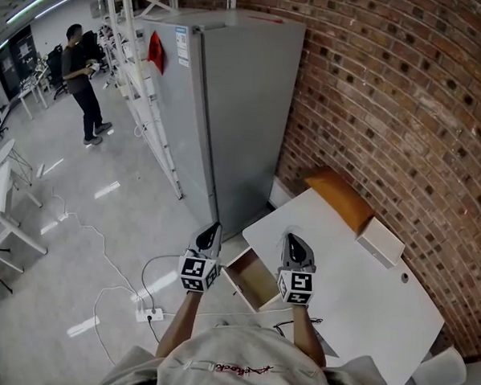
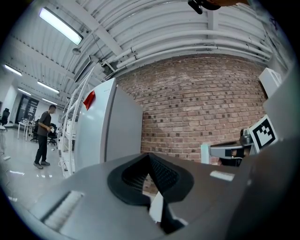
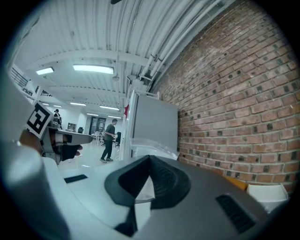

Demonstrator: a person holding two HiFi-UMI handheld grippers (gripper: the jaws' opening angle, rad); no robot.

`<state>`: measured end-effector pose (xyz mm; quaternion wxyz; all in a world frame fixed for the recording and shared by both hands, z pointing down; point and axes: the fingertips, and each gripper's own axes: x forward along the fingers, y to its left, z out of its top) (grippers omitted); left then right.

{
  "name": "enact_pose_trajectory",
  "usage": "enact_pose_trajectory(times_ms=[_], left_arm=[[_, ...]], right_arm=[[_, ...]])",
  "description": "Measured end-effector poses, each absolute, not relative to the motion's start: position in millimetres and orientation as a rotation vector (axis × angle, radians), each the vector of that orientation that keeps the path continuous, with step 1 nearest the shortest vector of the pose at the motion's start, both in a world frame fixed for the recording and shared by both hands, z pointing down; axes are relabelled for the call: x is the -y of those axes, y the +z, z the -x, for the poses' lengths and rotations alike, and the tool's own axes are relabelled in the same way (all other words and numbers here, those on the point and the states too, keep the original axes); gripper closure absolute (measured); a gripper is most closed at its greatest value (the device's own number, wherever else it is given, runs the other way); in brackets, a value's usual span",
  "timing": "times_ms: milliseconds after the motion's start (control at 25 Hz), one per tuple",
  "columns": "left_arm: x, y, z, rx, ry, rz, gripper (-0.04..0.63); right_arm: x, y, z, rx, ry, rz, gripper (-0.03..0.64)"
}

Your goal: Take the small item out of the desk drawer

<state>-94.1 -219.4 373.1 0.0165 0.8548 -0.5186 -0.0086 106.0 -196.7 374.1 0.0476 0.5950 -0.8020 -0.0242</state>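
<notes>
The desk drawer [image 1: 252,281] stands pulled out from the left side of the white desk [image 1: 355,302]. Its wooden inside shows between my two grippers, and I see no small item in it. My left gripper [image 1: 213,227] hangs over the floor just left of the drawer, jaws together and nothing in them. My right gripper [image 1: 292,239] is over the desk's edge just right of the drawer, also shut and empty. Both point forward and level: the left gripper [image 2: 150,157] and right gripper [image 3: 150,159] views show only the room and brick wall.
A tall grey cabinet [image 1: 229,106] stands beyond the desk against the brick wall. A white box [image 1: 380,240] and an orange-brown object [image 1: 339,197] lie at the desk's far edge. A power strip [image 1: 148,313] with cables lies on the floor. A person [image 1: 81,83] stands far off.
</notes>
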Motion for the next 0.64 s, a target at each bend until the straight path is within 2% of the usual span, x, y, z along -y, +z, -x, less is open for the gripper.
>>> enact_pose_trajectory(times_ms=[640], left_arm=[[213.8, 378.1, 87.8, 1.617, -0.007, -2.652, 0.588]], right_arm=[[193.7, 379.8, -104.8, 2.450, -0.063, -1.788, 0.604]])
